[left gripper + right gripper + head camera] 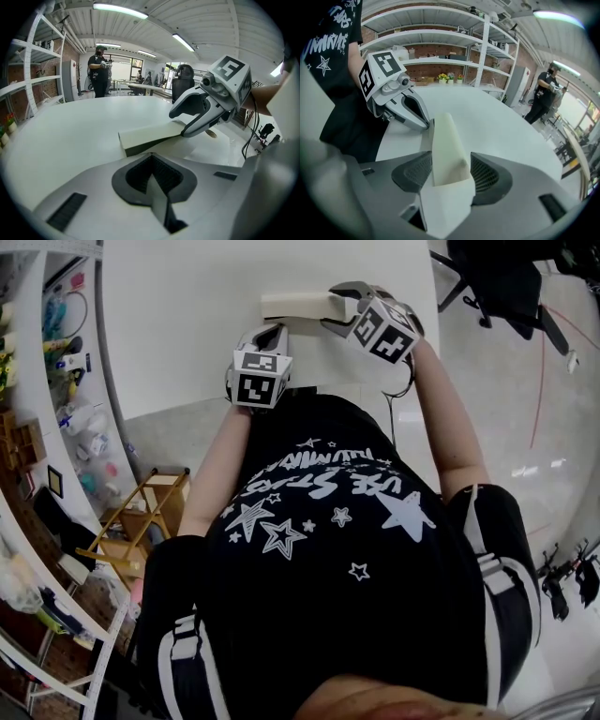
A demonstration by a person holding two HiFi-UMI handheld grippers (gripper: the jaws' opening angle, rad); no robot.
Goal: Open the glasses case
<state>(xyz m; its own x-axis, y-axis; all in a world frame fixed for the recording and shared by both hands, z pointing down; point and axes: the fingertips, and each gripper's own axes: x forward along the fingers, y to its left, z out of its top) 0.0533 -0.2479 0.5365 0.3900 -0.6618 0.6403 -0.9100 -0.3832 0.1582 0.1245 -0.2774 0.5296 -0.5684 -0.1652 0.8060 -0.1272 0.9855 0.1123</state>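
Note:
A cream glasses case [292,305] lies on the white table [178,324], close to the near edge. My right gripper [330,307] is shut on its right end. In the right gripper view the case [445,140] runs away from between the pads, with a pale flap folded toward the camera. My left gripper [279,332] sits at the case's other end with its jaws together, its tip [427,124] touching that end. A thin pale strip shows between the pads of the left gripper [152,176]; what it is I cannot tell. Just ahead lies the case [150,136].
Storage shelves [56,381] and a wooden stool [141,512] stand to the left of the table. An office chair [506,277] is at the far right. A person [98,70] stands well beyond the table. Cables hang by the right gripper's side [251,136].

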